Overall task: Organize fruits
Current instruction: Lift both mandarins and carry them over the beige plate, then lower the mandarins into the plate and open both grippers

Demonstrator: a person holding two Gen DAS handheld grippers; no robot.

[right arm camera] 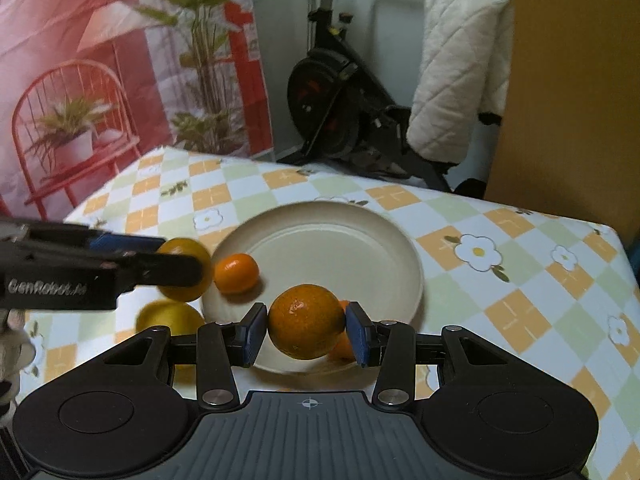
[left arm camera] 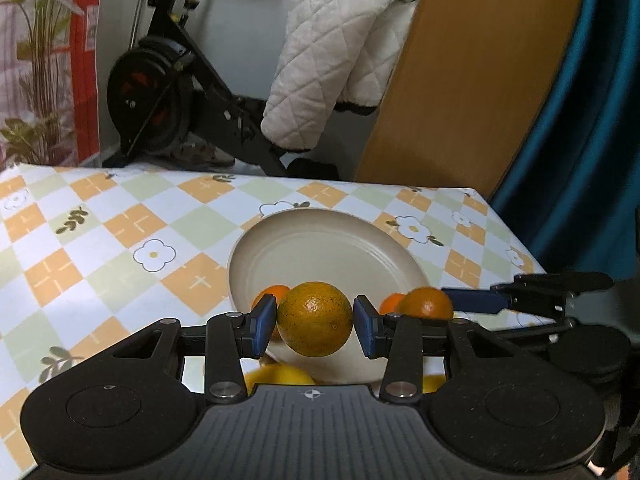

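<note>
Oranges (left arm camera: 315,318): 2 in tongs (right arm camera: 306,328)

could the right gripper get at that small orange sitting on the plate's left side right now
Probably not yet: the right gripper is shut on an orange. The small orange on the plate lies uncovered.

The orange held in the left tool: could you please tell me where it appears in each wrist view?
Left wrist: the speckled orange is low centre, clamped in the left tool, before the cream plate.
Right wrist: middle left, partly behind the left tool's finger, left of the plate's rim; the right tool grips a second orange at low centre.
Shared landmark: the cream plate.
</note>
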